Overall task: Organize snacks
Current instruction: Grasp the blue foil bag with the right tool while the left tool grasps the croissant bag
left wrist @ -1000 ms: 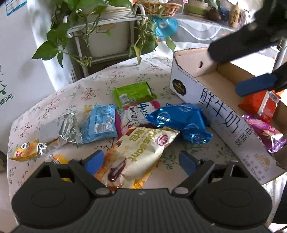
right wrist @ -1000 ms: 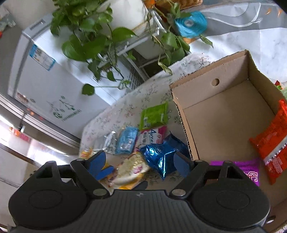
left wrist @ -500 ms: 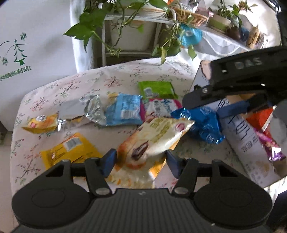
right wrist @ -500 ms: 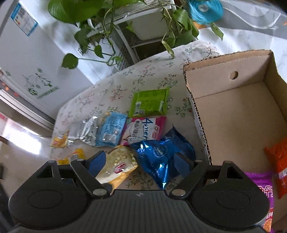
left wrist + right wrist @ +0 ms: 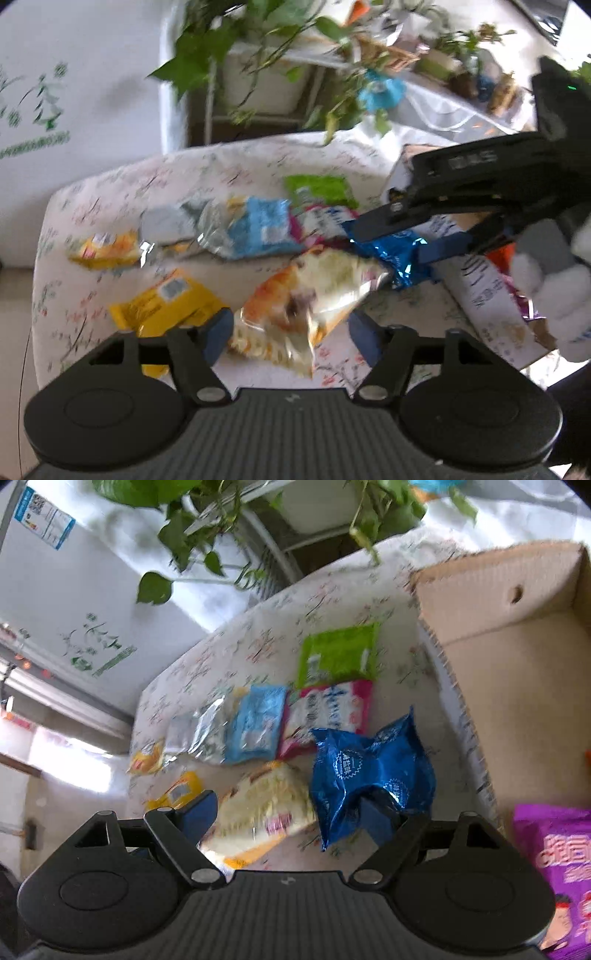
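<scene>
A cream and orange bread pack (image 5: 306, 295) lies between the fingers of my left gripper (image 5: 291, 330). Its jaws are opening and the pads do not look pressed on the pack. My right gripper (image 5: 284, 812) is open, low over the table, with a blue foil pack (image 5: 369, 771) against its right finger and the bread pack (image 5: 266, 808) also in the gap. The left wrist view shows the right gripper (image 5: 388, 245) from the side, straddling the blue foil pack (image 5: 402, 258). An open cardboard box (image 5: 517, 664) stands to the right with a purple pack (image 5: 554, 867) inside.
Green (image 5: 338, 653), pink-white (image 5: 328, 712), light blue (image 5: 255, 723), silver (image 5: 199, 731) and yellow (image 5: 166, 299) packs lie on the floral tablecloth (image 5: 229, 653). A plant stand (image 5: 258, 74) and a white cabinet (image 5: 92, 590) stand behind. A white-gloved hand (image 5: 554, 288) holds the right gripper.
The left jaws narrowed around the bread pack, then widened again, and the left view swung to the table's left side. The right gripper came from above the box down over the blue pack.
</scene>
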Demonstrator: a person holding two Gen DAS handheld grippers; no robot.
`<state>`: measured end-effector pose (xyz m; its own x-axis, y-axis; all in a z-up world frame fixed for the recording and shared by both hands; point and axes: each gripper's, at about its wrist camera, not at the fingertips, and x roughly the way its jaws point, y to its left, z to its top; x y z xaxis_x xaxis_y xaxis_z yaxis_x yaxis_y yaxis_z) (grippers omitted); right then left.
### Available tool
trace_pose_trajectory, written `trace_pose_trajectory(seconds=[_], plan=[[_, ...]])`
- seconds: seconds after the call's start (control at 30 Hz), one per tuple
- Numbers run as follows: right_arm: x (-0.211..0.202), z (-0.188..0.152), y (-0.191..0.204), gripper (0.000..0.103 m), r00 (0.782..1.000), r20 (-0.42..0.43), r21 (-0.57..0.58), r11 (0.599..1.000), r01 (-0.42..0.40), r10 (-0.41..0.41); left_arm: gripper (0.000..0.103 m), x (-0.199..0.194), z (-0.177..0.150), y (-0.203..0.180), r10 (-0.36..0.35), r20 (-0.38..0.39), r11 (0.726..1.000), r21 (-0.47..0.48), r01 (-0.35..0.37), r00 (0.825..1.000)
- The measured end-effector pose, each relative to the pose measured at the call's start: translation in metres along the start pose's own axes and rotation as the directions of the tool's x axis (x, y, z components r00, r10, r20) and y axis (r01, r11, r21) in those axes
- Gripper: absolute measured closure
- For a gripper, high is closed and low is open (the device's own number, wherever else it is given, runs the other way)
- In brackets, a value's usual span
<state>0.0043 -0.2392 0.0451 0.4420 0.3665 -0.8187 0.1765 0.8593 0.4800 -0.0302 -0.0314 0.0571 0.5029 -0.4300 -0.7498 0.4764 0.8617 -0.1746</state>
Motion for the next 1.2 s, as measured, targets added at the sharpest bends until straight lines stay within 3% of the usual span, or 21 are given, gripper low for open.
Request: trace_pose_trajectory(seconds=[0.2, 0.4, 0.57, 0.77, 1.0, 1.13, 1.2], plan=[[-0.005, 0.005, -0.004, 0.015, 0.999, 0.017, 0.054, 0.998, 0.044, -0.045, 0.024, 0.015, 0.013, -0.015, -0.076, -0.010, 0.994, 0.076, 0.077, 0.997], [-0.011, 0.011, -0.007, 0.012, 0.996, 0.065, 0.058, 0.997, 0.057, -0.060, 0.022, 0.039, 0.016, -0.028, -0.014, -0.016, 0.988, 0.154, 0.016, 1.000], [0.005, 0.010, -0.008, 0.012, 0.985, 0.066, 0.041, 0.987, 0.154, -0.157, 0.026, 0.050, 0.018, -0.022, 0.007, 0.005, 0.995, 0.099, -0.007, 1.000], [0.020, 0.006, -0.005, 0.016, 0.987, 0.027, 0.020, 0.987, 0.161, -0.161, 0.036, 0.042, 0.016, -0.018, 0.015, 0.006, 0.997, 0.075, -0.015, 1.000], [0.028, 0.003, -0.002, 0.019, 0.982, 0.025, 0.010, 0.982, 0.189, -0.189, 0.038, 0.033, 0.014, -0.004, -0.008, -0.008, 0.999, 0.054, 0.008, 1.000], [0.035, 0.001, 0.003, 0.017, 0.975, 0.020, -0.014, 0.975, 0.221, -0.221, 0.032, 0.036, 0.014, -0.006, -0.010, -0.006, 0.998, 0.069, 0.010, 1.000], [0.039, -0.001, 0.004, 0.016, 0.973, 0.015, -0.014, 0.973, 0.228, -0.228, 0.022, 0.041, 0.015, -0.010, 0.002, -0.014, 0.997, 0.077, -0.001, 1.000]])
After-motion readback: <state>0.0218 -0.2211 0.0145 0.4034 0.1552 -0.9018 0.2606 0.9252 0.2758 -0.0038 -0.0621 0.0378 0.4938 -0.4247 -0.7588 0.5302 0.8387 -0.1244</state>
